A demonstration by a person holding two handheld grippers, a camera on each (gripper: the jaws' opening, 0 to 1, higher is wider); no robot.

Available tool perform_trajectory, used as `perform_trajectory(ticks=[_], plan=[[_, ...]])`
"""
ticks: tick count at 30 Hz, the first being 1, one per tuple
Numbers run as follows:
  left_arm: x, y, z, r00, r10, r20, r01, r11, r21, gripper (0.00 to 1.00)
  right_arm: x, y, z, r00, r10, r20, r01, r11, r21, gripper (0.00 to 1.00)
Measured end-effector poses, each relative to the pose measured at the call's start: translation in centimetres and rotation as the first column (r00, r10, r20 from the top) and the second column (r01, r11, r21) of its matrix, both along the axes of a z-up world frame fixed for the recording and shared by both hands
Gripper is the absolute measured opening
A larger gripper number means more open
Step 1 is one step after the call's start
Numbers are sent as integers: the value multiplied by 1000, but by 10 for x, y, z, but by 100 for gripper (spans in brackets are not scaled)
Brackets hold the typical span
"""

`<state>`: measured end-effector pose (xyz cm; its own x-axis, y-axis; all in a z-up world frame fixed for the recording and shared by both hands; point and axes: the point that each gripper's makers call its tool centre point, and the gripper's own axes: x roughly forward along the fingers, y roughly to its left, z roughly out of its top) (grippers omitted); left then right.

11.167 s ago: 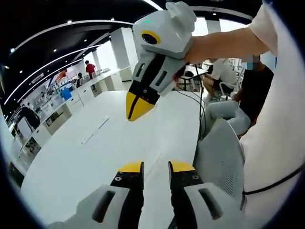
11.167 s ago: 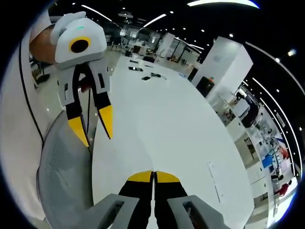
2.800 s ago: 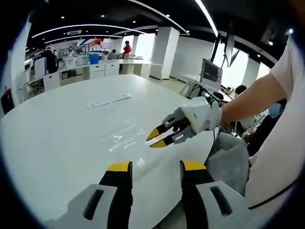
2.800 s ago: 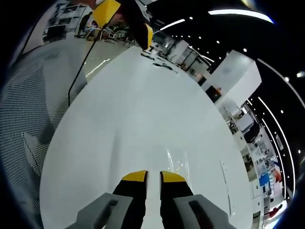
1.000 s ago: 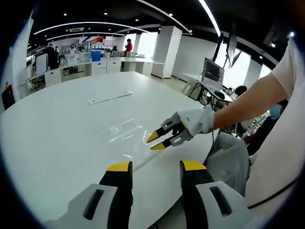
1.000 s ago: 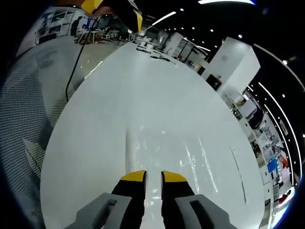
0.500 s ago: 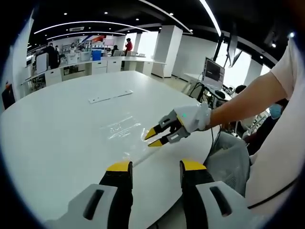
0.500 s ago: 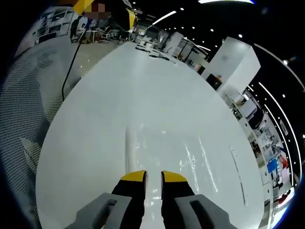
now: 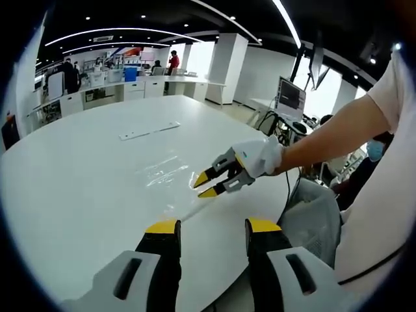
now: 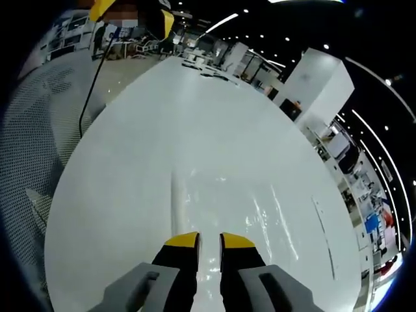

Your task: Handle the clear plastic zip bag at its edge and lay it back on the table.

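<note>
The clear plastic zip bag [image 9: 164, 173] lies flat on the white table [image 9: 78, 188] and shows mostly as glare, with its zip edge running toward me. My right gripper [image 9: 205, 185] reaches in from the right, jaws a little apart, tips low by the bag's near right edge. In the right gripper view the bag [image 10: 253, 211] spreads just ahead of my right gripper [image 10: 210, 242], and its straight zip edge [image 10: 173, 201] runs up from the left jaw. A narrow gap stays between those jaws, with nothing clamped. My left gripper [image 9: 212, 227] hangs open near the table's front edge, and its yellow tips [image 10: 133, 14] show at top left.
A long flat white strip [image 9: 149, 132] lies farther back on the table. A grey mesh chair [image 9: 313, 218] stands off the table's right edge, with a black cable beside it. The person's arm [image 9: 331, 140] stretches across the right. Small dark items [image 10: 207, 74] lie at the table's far end.
The right gripper has crept slightly left and farther over the table along the bag's edge. The bag stays flat, and the left gripper holds still.
</note>
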<state>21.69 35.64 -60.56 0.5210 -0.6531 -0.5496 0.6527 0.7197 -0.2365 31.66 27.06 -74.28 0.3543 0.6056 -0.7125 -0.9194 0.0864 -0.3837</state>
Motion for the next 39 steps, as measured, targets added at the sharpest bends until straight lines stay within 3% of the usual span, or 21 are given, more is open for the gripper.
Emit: perform_trajectory(ticks=[39], plan=[[0, 1, -3, 1000, 2, -5, -2, 1000, -1, 37, -1, 2, -9, 999, -5, -44, 5, 1000, -16, 10]])
